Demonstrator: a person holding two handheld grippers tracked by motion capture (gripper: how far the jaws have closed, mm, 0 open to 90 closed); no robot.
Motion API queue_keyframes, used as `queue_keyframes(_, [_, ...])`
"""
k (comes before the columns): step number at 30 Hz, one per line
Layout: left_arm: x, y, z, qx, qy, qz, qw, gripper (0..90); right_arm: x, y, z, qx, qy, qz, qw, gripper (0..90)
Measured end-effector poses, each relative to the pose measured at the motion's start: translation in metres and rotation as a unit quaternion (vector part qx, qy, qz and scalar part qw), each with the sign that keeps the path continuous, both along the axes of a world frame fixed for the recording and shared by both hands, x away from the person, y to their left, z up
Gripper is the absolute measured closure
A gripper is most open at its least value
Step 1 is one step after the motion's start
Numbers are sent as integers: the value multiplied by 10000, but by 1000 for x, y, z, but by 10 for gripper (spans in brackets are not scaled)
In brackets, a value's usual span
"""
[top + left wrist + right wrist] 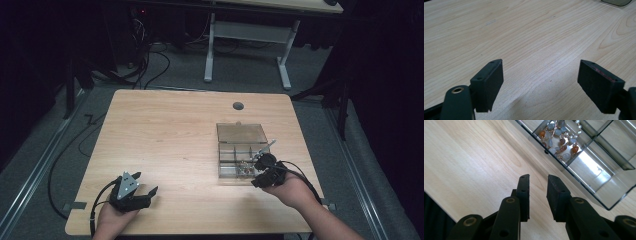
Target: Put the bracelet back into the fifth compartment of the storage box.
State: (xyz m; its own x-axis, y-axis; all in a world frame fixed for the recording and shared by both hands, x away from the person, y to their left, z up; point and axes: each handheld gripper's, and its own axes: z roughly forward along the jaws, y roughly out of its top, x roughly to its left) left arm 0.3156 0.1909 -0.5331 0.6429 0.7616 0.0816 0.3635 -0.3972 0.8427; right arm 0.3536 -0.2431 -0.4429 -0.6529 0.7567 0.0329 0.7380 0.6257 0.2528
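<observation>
A clear plastic compartment box [220,150] sits right of the table's middle, its lid [241,131] folded open behind it. A front compartment holds a beaded bracelet [245,170] of orange, grey and pearl beads [560,141]. My right gripper [261,164] hovers at the box's front right corner. In the right gripper view its jaws [538,177] stand a narrow gap apart with nothing between them, just short of the box wall [584,182]. My left gripper [146,183] rests near the front left of the table, wide open [541,63] over bare wood.
The wooden table [170,135] has a grey cable hole [238,106] near its far edge. Beyond it stand a white-legged table [248,31] and floor cables [150,60]. The table's front edge [439,202] lies close to the right gripper.
</observation>
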Motion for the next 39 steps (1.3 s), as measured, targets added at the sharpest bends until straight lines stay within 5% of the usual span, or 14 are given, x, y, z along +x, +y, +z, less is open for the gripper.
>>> queue_keyframes(7, [0, 0, 0, -23, -17, -4, 10000, 211, -16, 2, -13, 266, -427, -174, 9986, 686])
queue_keyframes(10, [0, 1, 0, -46, -25, 8, 10000, 210, -26, 3, -18, 425, -775, -189, 9959, 662])
queue_keyframes(21, [0, 3, 0, -158, -34, 44, 9999, 210, -56, 2, -48, 1245, -1734, -347, 9763, 618])
queue_keyframes(28, [0, 5, 1, -291, -61, 81, 9995, 209, -66, -8, -67, 1760, -2379, -374, 9545, 585])
queue_keyframes(36, [-1, 5, 1, -286, -114, 139, 9994, 210, -76, -15, -81, 2290, -3043, -431, 9236, 555])
queue_keyframes(39, [-1, 4, 1, -250, -110, 172, 9995, 211, -79, -17, -83, 2396, -3137, -371, 9180, 534])
